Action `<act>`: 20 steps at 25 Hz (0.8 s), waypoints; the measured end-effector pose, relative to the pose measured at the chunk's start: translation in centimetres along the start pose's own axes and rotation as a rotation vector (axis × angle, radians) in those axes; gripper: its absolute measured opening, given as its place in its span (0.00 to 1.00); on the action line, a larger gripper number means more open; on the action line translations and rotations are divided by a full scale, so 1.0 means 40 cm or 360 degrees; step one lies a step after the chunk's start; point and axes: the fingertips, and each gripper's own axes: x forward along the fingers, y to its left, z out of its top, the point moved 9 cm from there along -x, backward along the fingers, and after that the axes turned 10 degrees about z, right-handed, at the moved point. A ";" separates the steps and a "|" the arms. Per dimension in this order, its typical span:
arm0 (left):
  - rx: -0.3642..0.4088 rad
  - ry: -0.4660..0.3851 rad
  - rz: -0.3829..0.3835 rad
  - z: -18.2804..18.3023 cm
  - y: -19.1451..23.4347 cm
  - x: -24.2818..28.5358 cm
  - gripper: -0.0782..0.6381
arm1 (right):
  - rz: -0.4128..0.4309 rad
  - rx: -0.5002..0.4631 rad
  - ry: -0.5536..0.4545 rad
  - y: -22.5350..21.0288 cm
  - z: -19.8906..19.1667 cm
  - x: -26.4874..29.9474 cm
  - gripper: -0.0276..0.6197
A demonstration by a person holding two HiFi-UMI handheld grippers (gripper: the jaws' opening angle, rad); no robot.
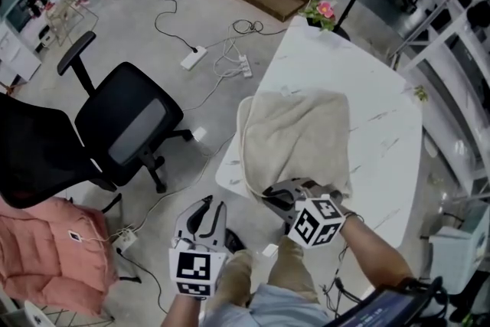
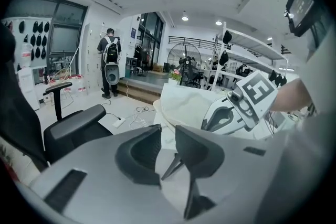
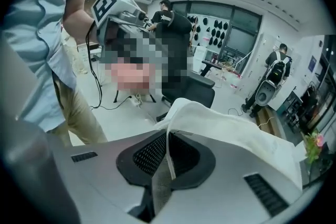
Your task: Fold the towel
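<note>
The left gripper (image 1: 208, 204) hangs off the table's near left edge, over the floor, with its jaws partly spread and nothing between them. The beige towel (image 1: 295, 134) lies on the left half of the white table (image 1: 383, 142), and its left side droops a little over that edge. At the towel's near edge the right gripper (image 1: 269, 195) has its jaws pressed together on the cloth.

To my eye the fold is only starting. It would go best if the left gripper took the other near corner, so both ends lift together. The edge could then ride low and level across to the far edge, lined up before letting go.

The right gripper view shows the hem nipped between the pads (image 3: 152, 152), which the head view hides under the gripper's body. I can't tell whether one layer or two is caught. Only the head view shows how the whole towel lies. The left gripper view shows its own gap bare.
</note>
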 end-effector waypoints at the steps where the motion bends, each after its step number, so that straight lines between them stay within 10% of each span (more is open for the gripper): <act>1: -0.0003 0.0001 -0.0007 -0.001 -0.001 0.000 0.23 | 0.0010 -0.0019 0.0015 0.006 0.000 0.000 0.09; 9: -0.0004 0.0001 -0.0070 -0.004 -0.019 0.025 0.23 | 0.0088 -0.0079 0.0121 0.046 -0.006 0.053 0.12; 14: -0.0026 0.0024 -0.0104 -0.019 -0.040 0.073 0.23 | 0.0159 0.0023 -0.0025 0.072 0.008 0.010 0.36; 20: -0.0060 0.0053 -0.0204 0.007 -0.102 0.138 0.24 | -0.0186 0.0313 -0.0130 0.080 -0.103 -0.196 0.35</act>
